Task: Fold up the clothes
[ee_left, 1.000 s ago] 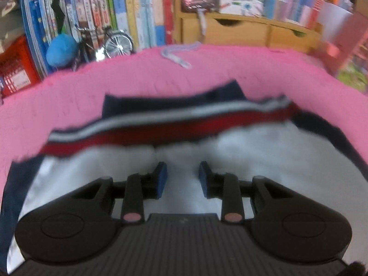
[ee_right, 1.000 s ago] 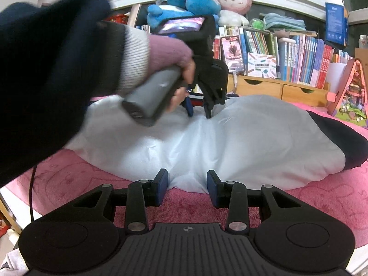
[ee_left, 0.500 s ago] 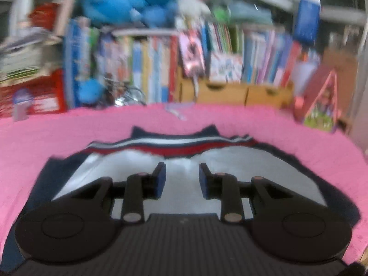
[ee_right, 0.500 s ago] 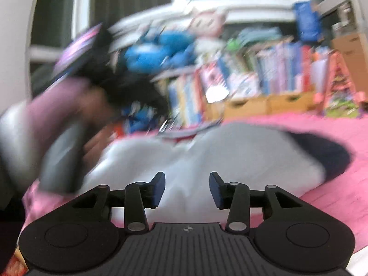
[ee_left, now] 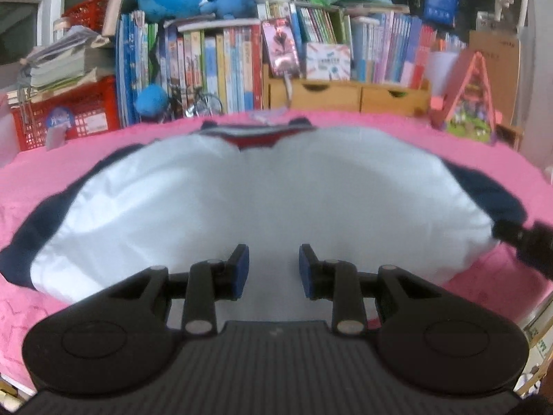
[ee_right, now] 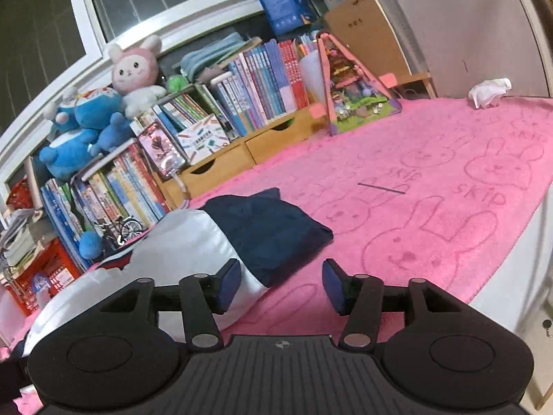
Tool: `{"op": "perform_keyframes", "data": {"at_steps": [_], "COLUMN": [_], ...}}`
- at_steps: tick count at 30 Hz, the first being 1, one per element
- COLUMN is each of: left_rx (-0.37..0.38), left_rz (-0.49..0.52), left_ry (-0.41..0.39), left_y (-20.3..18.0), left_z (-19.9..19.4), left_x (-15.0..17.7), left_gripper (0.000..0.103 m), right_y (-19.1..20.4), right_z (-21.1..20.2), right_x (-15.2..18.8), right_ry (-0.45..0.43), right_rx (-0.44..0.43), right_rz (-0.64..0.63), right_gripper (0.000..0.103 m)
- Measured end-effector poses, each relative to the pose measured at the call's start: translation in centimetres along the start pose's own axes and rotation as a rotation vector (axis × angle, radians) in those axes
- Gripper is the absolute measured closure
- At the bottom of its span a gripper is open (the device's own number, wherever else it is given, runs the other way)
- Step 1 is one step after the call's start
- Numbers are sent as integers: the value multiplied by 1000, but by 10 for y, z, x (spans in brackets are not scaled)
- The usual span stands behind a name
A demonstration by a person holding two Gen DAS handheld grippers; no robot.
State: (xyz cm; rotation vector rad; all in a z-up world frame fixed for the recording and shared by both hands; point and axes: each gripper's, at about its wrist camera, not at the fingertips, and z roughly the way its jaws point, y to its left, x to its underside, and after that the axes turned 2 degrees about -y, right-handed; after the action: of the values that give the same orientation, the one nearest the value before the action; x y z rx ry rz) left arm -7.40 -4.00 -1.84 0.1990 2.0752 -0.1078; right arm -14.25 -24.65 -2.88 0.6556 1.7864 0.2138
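A white garment point(ee_left: 276, 193) with navy sleeves and a red-striped collar point(ee_left: 255, 138) lies spread flat on the pink blanket point(ee_left: 52, 159). My left gripper point(ee_left: 270, 259) hovers over its near hem, its blue pads apart and nothing pinched between them. The right gripper shows as a dark blur at the garment's right corner point(ee_left: 528, 245). In the right wrist view, the right gripper point(ee_right: 281, 276) is tilted beside the navy sleeve point(ee_right: 269, 228). Its jaws are opening, with only the blanket point(ee_right: 432, 173) and the sleeve's edge behind the gap.
Bookshelves point(ee_left: 224, 65) with plush toys point(ee_right: 134, 72) and wooden drawers point(ee_left: 345, 95) line the far side. A triangular toy house point(ee_right: 352, 97), a crumpled white tissue point(ee_right: 489, 91) and a thin dark stick point(ee_right: 380, 187) lie on the blanket. The blanket's edge drops off at the right point(ee_right: 518, 259).
The left gripper has drawn back from the collar to the near hem. The right gripper has rolled and swung right, away from the left hand, and its jaws have widened.
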Motion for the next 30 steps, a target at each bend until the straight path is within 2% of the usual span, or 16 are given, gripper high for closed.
{"op": "perform_keyframes", "data": {"at_steps": [4, 5, 8, 17, 18, 20, 22, 24, 26, 27, 29, 30], "left_rx": [30, 37, 21, 5, 16, 75, 82, 34, -20, -41, -76, -74], "left_rz": [-42, -36, -24, -4, -16, -103, -172, -233, -305, -357, -448, -498], "left_ry": [-8, -10, 19, -2, 2, 10, -30, -83, -124, -126, -128, -136], "left_y": [-1, -3, -9, -14, -12, 5, 27, 56, 87, 105, 136, 151], "left_z": [-5, -5, 3, 6, 5, 2, -3, -11, -17, -17, -19, -21], "left_x": [3, 3, 8, 14, 13, 6, -1, -6, -9, -7, 1, 8], "left_gripper": [72, 69, 68, 67, 67, 67, 67, 65, 64, 64, 64, 64], "right_y": [1, 3, 7, 10, 11, 13, 13, 14, 19, 24, 33, 43], "right_z": [5, 6, 13, 49, 54, 62, 66, 69, 70, 69, 68, 64], "right_x": [2, 2, -2, -21, -23, -27, -30, -33, -36, -37, -40, -43], "right_ry": [13, 12, 23, 64, 71, 87, 100, 115, 117, 113, 103, 82], "right_rx": [3, 4, -6, -66, -77, -90, -96, -95, -80, -71, -54, -49], "right_rz": [1, -6, -9, 32, 37, 48, 58, 62, 35, 13, -34, -82], "right_gripper": [46, 45, 43, 40, 39, 38, 39, 48, 63, 67, 83, 85]}}
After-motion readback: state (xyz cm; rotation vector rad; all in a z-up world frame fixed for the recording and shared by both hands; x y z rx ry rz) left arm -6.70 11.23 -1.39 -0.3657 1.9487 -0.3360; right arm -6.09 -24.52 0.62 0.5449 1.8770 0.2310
